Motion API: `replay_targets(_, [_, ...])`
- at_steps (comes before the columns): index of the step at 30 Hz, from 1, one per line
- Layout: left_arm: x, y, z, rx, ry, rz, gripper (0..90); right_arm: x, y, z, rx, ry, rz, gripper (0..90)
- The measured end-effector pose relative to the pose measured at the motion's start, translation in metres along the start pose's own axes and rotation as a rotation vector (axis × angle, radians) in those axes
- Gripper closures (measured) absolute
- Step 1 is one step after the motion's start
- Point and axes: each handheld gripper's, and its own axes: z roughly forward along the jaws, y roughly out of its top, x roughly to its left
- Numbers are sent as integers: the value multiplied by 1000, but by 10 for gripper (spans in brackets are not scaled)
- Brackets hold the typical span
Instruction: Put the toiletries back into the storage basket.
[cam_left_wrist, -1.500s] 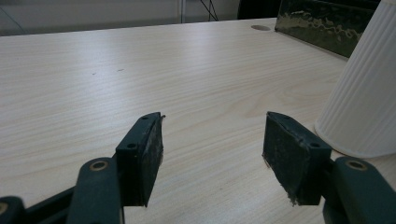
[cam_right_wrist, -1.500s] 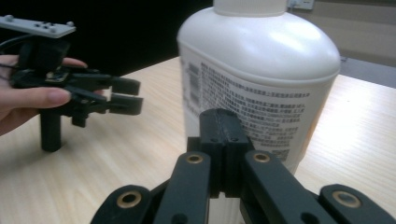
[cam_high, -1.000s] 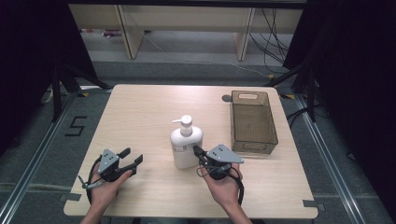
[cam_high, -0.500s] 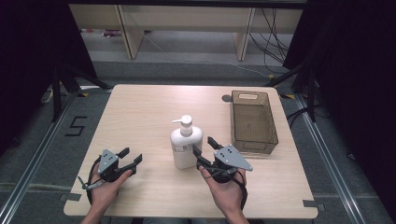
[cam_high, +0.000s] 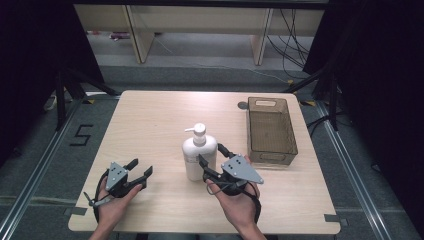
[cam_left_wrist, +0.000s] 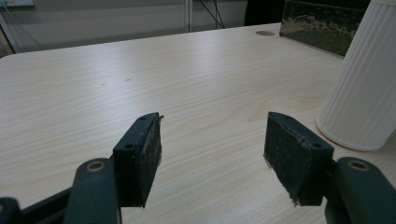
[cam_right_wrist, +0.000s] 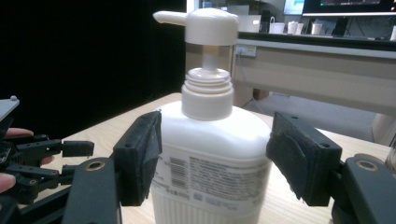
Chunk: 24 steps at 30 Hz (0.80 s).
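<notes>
A white plastic pump bottle (cam_high: 199, 156) with a ribbed lower body and a long-spouted dispenser head stands upright near the middle of the pale wood-grain tabletop (cam_high: 150, 120), slightly toward the near edge. In the high view its spout points to about 9 o'clock.

The right gripper (cam_high: 214, 159), held in the person's right hand (cam_high: 239, 200), sits at roughly 4 o'clock from the bottle, its black jaws spread wide and reaching around the bottle's lower half. In the right gripper view the bottle (cam_right_wrist: 210, 158) stands between the two jaws, its printed label facing the camera; the left jaw lies right at the bottle's shoulder and the right jaw stands just clear of its side, so the gripper (cam_right_wrist: 212, 154) brackets the bottle without pressing on it. Whether the left pad actually touches the plastic cannot be told.

The left gripper (cam_high: 139, 169), in the person's left hand (cam_high: 115, 200), rests low over the tabletop at about 8 o'clock from the bottle, well apart from it. Its jaws are also wide open and hold nothing; the left gripper view shows bare wood between them (cam_left_wrist: 212, 140), with the ribbed base of the bottle (cam_left_wrist: 362, 88) off at 2 o'clock.

A translucent smoky-brown rectangular plastic bin (cam_high: 289, 131) stands at about 2 o'clock from the bottle, near the tabletop's right edge, its long side running front to back.
</notes>
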Motion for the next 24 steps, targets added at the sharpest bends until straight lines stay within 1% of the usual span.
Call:
replay_targets(2, [0,0,-1,3,2,2,359,1,0,1,4,3,-5,353])
replay_targets(3, [0,0,0,0,1,1,359,2,1,2,-7,-8,-7,353])
replay_targets(4, [0,0,0,-4,-2,0,358,3,1,4,-16,-6,-7,355])
replay_targets(5, [0,0,0,-4,-1,0,358,5,1,5,-14,-19,-1,358])
replay_targets(6, [-1,0,0,-2,-1,2,358,5,2,7,-21,-18,-3,361])
replay_targets(7, [-1,0,0,0,-1,5,357,6,3,7,-7,-35,-2,364])
replay_targets(8, [-1,0,0,3,-2,2,358,6,3,9,-17,-39,-21,365])
replay_targets(9, [-1,0,0,11,0,6,357,7,5,9,-16,-42,-17,372])
replay_targets(10, [-2,0,0,17,-2,7,357,10,8,10,-25,-56,-7,378])
replay_targets(11, [-2,0,1,20,-2,10,357,8,10,9,-23,-70,-35,380])
replay_targets(12, [-2,1,1,21,-2,7,357,10,12,10,-20,-70,1,384])
replay_targets(14, [-1,1,2,21,-4,6,357,10,13,12,-20,-77,4,386])
replay_targets(15, [-1,1,2,17,-8,4,357,8,15,13,-25,-103,-36,386])
replay_targets(16, [-1,1,2,13,-13,7,357,11,19,16,-17,-116,-8,390])
replay_targets(18, [-2,1,3,13,-16,5,357,13,21,18,-27,-119,-2,391])
replay_targets(19, [-2,1,3,13,-18,6,357,14,23,19,-24,-121,-5,394])
replay_targets(20, [-2,1,3,15,-18,11,357,16,26,21,-19,-133,-12,397])
replay_targets(21, [-2,1,2,19,-16,13,357,18,27,24,-21,-131,-2,400])
replay_targets(22, [-2,1,2,19,-17,15,357,17,29,26,-20,-140,-25,403])
replay_targets(23, [-2,1,2,24,-14,12,357,20,31,29,-8,-133,-5,407])
replay_targets(24, [-2,1,1,24,-14,6,357,21,33,32,-20,-142,-26,413])
